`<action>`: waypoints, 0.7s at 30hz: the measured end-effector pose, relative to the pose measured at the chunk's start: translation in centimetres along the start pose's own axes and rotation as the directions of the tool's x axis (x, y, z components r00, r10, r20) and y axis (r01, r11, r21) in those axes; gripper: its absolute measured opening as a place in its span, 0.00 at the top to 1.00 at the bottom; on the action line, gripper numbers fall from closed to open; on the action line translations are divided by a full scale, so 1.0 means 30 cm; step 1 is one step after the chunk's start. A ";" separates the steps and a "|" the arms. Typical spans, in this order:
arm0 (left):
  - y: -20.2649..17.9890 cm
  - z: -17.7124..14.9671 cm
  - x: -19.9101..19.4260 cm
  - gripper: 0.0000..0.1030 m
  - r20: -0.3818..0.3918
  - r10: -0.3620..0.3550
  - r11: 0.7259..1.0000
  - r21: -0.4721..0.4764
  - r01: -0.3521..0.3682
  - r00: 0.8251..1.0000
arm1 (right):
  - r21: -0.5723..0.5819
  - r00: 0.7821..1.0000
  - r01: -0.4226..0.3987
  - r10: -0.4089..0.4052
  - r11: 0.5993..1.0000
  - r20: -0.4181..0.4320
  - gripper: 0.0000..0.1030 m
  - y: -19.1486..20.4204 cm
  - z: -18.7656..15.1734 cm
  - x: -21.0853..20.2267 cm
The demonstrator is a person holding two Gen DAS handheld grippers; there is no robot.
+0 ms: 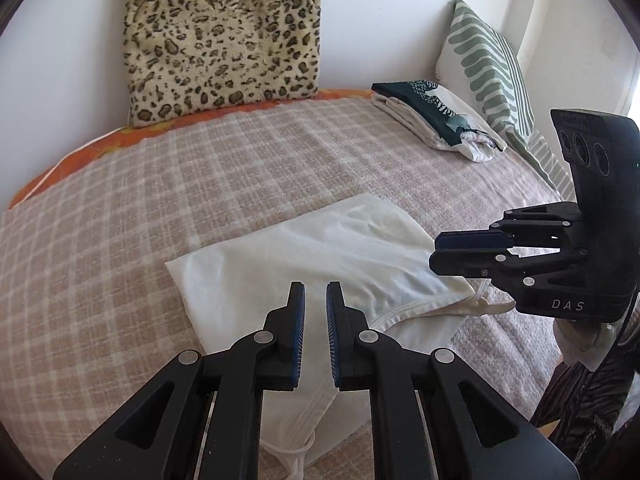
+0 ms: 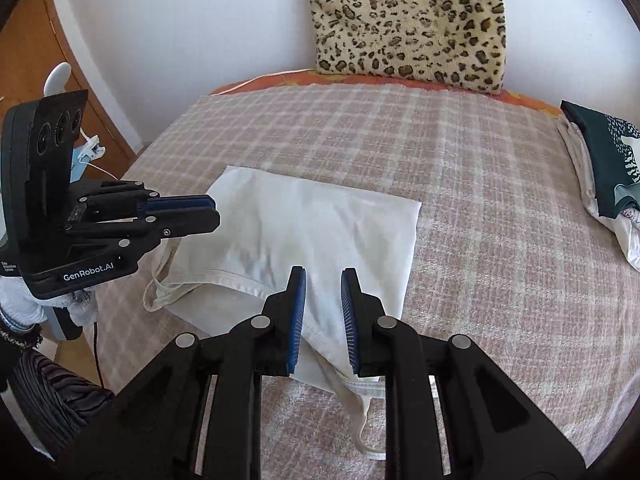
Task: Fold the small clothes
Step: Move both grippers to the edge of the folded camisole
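The white top [image 2: 316,224] lies half folded in the middle of the bed [image 2: 480,184], and both the left gripper [image 1: 315,292] and right gripper [image 2: 323,278], fingers slightly apart and holding nothing, could snag the loose straps [image 2: 160,284] near 8 o'clock and pull the fold open.

I see bed with checked blanket [image 1: 160,208] | white garment [image 1: 320,256] flat mid-blanket | folded clothes pile [image 1: 436,118] beyond it, near striped pillow [image 1: 488,76] | leopard cushion [image 1: 224,40] behind
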State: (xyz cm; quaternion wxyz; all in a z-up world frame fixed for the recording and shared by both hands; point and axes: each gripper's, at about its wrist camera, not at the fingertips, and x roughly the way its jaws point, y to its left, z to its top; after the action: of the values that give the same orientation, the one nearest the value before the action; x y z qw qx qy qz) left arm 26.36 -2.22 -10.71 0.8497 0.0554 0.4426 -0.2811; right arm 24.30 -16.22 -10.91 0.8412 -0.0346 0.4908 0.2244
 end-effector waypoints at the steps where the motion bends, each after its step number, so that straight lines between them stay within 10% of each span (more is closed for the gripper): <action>1: 0.003 -0.012 0.019 0.91 -0.023 -0.002 1.000 -0.003 0.002 1.000 | -0.004 1.000 0.000 0.000 1.000 -0.018 0.83 0.003 -0.003 0.029; 11: 0.077 -0.168 -0.010 0.91 -0.060 -0.077 0.995 -0.071 0.072 0.995 | -0.061 0.992 -0.027 0.020 0.998 -0.124 0.83 0.008 -0.082 0.095; 21: 0.225 -0.045 -0.110 0.89 0.094 -0.005 0.979 -0.203 0.025 0.996 | 0.099 0.989 -0.144 0.145 0.985 -0.004 0.79 -0.061 -0.048 -0.019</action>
State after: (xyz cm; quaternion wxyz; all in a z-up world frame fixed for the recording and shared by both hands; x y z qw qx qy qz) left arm 27.47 5.29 -9.98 0.8684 -0.0486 0.4297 -0.2428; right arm 23.63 -18.45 -11.47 0.8207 0.0413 0.5070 0.2600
